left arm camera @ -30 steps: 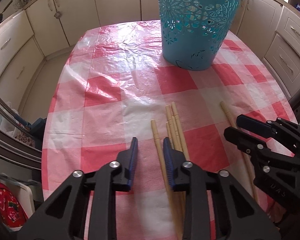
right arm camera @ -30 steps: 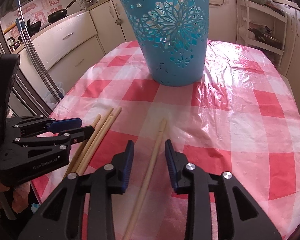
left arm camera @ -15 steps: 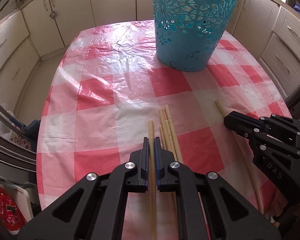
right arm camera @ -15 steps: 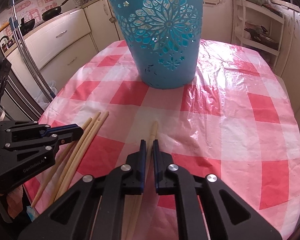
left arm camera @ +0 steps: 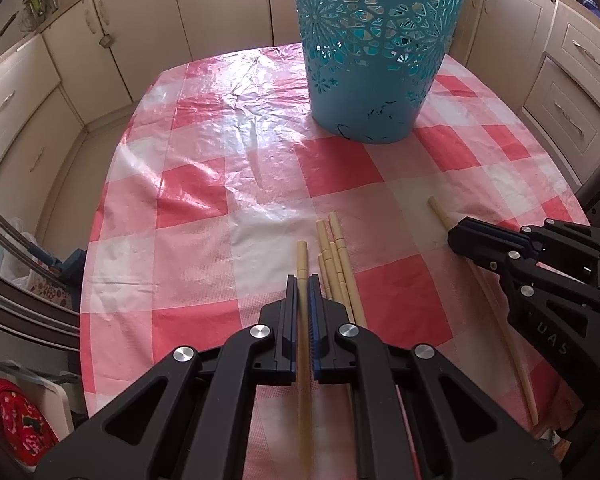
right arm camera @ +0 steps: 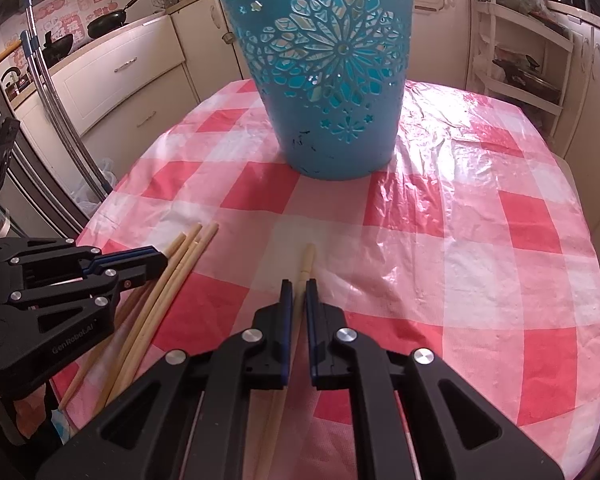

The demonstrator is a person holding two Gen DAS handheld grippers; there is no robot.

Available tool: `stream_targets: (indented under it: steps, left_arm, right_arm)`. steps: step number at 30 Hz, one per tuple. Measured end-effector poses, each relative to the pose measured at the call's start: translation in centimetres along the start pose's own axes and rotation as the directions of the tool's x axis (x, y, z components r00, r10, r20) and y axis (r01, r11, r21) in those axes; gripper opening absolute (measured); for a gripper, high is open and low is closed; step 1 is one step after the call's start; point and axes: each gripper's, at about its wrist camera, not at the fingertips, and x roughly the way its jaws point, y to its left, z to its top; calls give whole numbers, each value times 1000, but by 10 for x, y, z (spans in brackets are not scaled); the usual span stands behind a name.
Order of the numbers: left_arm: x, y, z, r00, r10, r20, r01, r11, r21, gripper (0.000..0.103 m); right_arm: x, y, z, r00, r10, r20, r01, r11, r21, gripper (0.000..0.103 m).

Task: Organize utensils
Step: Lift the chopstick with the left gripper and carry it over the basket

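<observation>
My left gripper point(left arm camera: 302, 288) is shut on a wooden chopstick point(left arm camera: 302, 258) whose tip sticks out ahead of the fingers. Several more chopsticks point(left arm camera: 336, 264) lie in a bundle just to its right on the checked tablecloth. My right gripper point(right arm camera: 299, 292) is shut on a separate single chopstick point(right arm camera: 307, 260); it also shows in the left wrist view point(left arm camera: 480, 240). The left gripper shows in the right wrist view point(right arm camera: 132, 262), beside the bundle point(right arm camera: 180, 264). A tall teal perforated basket point(left arm camera: 376, 48) stands at the far side of the table point(right arm camera: 332, 72).
The round table point(left arm camera: 204, 168) has a red-and-white checked plastic cover. Cream kitchen cabinets point(left arm camera: 112, 52) surround it. A metal-framed item with a red cushion point(left arm camera: 16, 416) sits low on the left. An open shelf unit point(right arm camera: 520, 60) stands at the far right.
Both grippers went from open around a chopstick to shut on it. Both have since risen slightly with the chopsticks, and the basket looks closer.
</observation>
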Motion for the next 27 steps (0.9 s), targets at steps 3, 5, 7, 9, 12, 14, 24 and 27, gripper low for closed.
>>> stream_targets:
  steps: [3, 5, 7, 9, 12, 14, 24, 27]
  left_arm:
    - [-2, -3, 0, 1000, 5, 7, -5, 1000, 12, 5]
    - [-3, -5, 1, 1000, 11, 14, -11, 1000, 22, 5]
    - [-3, -6, 1, 1000, 13, 16, -14, 1000, 27, 5]
    - [-3, -6, 1, 1000, 14, 17, -15, 1000, 27, 5]
    - [-4, -6, 2, 1000, 16, 20, -16, 1000, 27, 5]
    - [-4, -6, 2, 1000, 16, 22, -17, 999, 27, 5]
    - [-43, 8, 16, 978, -131, 162, 137, 990, -26, 5]
    - [-72, 13, 26, 938, -220, 268, 238, 971, -36, 5]
  right_arm:
    - [0, 0, 0, 1000, 0, 0, 0, 1000, 0, 7]
    - [0, 0, 0, 1000, 1, 0, -1, 1000, 0, 7]
    - [0, 0, 0, 1000, 0, 1, 0, 1000, -1, 7]
    - [0, 0, 0, 1000, 0, 1, 0, 1000, -1, 7]
    - [0, 0, 0, 1000, 0, 1, 0, 1000, 0, 7]
    - [0, 0, 0, 1000, 0, 1, 0, 1000, 0, 7]
    - [1, 0, 0, 1000, 2, 1, -2, 1000, 1, 7]
    - [1, 0, 0, 1000, 2, 1, -2, 1000, 0, 7]
